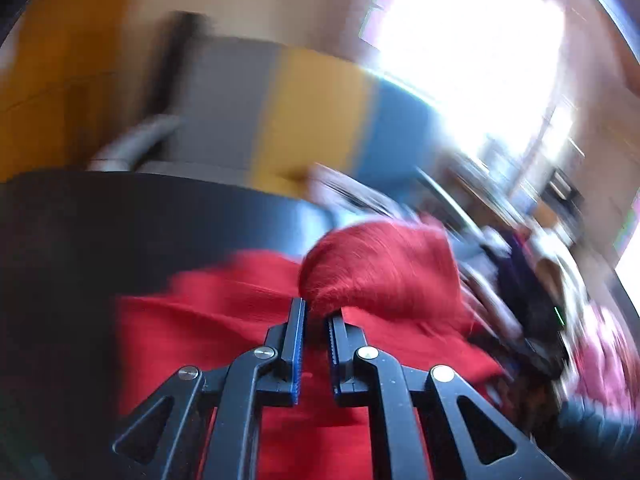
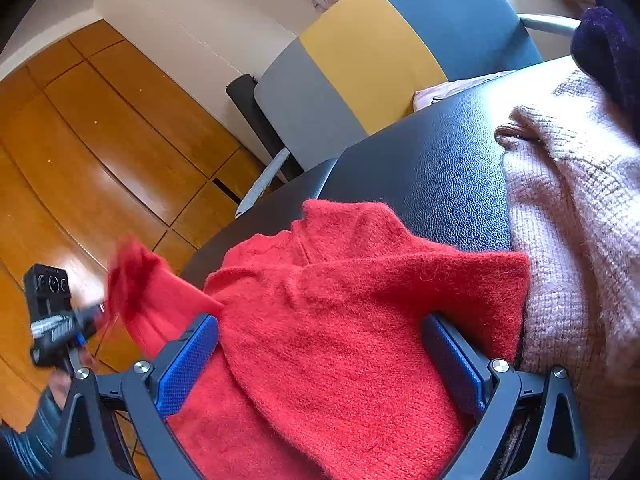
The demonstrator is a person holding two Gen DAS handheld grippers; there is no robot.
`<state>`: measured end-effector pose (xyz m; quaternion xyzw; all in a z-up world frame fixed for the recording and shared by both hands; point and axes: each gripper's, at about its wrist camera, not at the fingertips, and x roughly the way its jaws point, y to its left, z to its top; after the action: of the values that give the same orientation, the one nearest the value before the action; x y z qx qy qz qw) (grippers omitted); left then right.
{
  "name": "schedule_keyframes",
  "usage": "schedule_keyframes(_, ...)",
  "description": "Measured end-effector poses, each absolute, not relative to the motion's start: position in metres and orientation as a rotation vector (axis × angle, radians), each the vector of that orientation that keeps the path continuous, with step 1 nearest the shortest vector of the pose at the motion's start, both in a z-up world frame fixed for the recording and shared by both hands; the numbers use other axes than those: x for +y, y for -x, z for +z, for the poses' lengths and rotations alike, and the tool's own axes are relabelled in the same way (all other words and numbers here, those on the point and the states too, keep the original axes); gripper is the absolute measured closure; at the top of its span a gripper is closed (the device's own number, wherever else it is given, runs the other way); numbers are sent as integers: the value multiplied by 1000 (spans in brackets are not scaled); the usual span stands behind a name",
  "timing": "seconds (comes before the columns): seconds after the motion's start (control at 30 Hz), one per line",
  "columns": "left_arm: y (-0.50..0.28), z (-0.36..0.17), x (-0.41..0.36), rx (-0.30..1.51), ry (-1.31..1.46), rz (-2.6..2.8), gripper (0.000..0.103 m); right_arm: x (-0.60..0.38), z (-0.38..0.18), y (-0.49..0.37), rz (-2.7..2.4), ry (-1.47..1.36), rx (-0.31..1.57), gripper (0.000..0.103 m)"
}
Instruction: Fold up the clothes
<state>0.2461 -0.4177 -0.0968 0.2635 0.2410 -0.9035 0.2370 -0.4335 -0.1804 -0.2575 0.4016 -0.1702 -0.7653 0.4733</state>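
Left gripper (image 2: 86, 320): jaws nearly closed, apparently pinching the sleeve (image 2: 140, 280) of the red sweater (image 2: 340, 312) off the worktop (image 2: 432, 168) edge, though blur obscures the contact. Right gripper (image 2: 320, 360): jaws wide, straddling the sweater body, gripping nothing. Risk: with the body unpinned, a sleeve pull could drag the sweater askew or slip the fuzzy knit free.
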Motion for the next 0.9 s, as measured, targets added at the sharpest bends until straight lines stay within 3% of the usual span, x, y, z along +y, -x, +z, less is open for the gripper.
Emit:
schedule_keyframes(0.13,-348,-83,-494,728,-545,-2049,96,-183,-256,432,-1885,-988,-395,0)
schedule_keyframes(0.33,-436,-85,-517,742,-482,-1789,79,-192,-253,425,-1934,-1009,-315,0)
schedule_keyframes(0.43,-404,-103,-486,676,-622,-1947,75,-212,-250,414,-2015,-1036,-151,0)
schedule_keyframes(0.57,-326,-132,-414,576,-787,-2259,75,-267,-247,386,-2137,-1073,392,0)
schedule_keyframes(0.73,-264,-171,-352,449,-953,-2412,75,-299,-209,365,-2120,-958,387,0)
schedule_keyframes(0.9,-250,-217,-368,622,-1039,-2331,75,-353,-198,340,-1973,-876,462,0)
